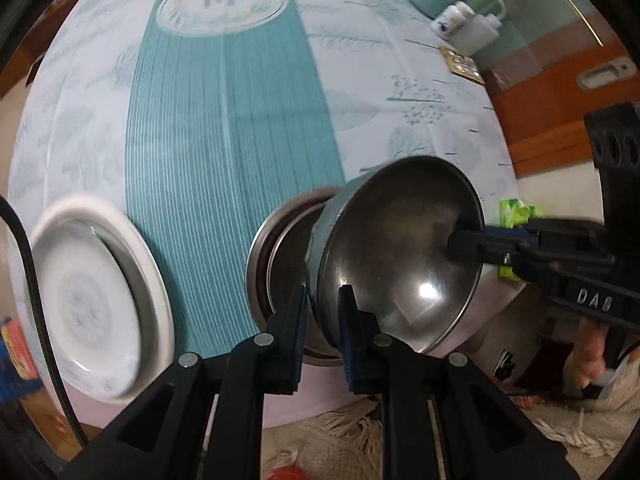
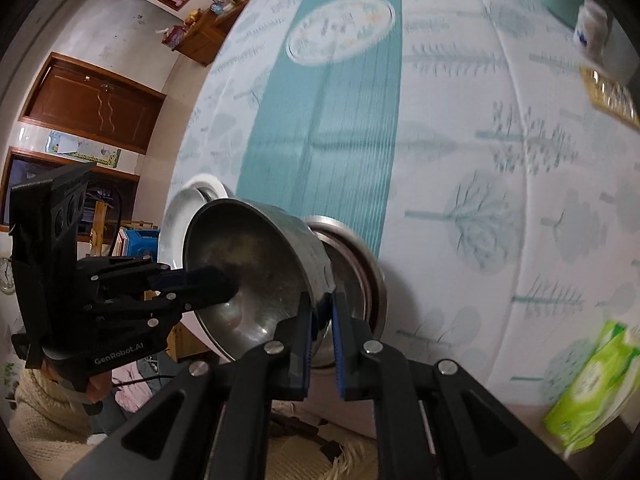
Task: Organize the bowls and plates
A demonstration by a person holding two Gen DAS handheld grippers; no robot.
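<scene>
Jaws pinch the steel bowl [image 1: 400, 256]; only the left view shows bottles [image 1: 460, 20].

The tabletop [image 1: 400, 92] wears a pale cloth printed with grey-green trees and leaves, crossed by a teal band of fine white stripes that bears a white oval emblem [image 1: 222, 4] at twelve o'clock. The round steel bowl [image 1: 400, 256] is dull silver-grey with a bright glint inside. At nine o'clock in the left view sits a white round ceramic plate [image 1: 96, 300] with a faint grey centre motif. The black tongs [image 1: 323, 312] carry blue pads. A bright green and white packet [image 2: 592, 384] lies at four o'clock in the right view.
</scene>
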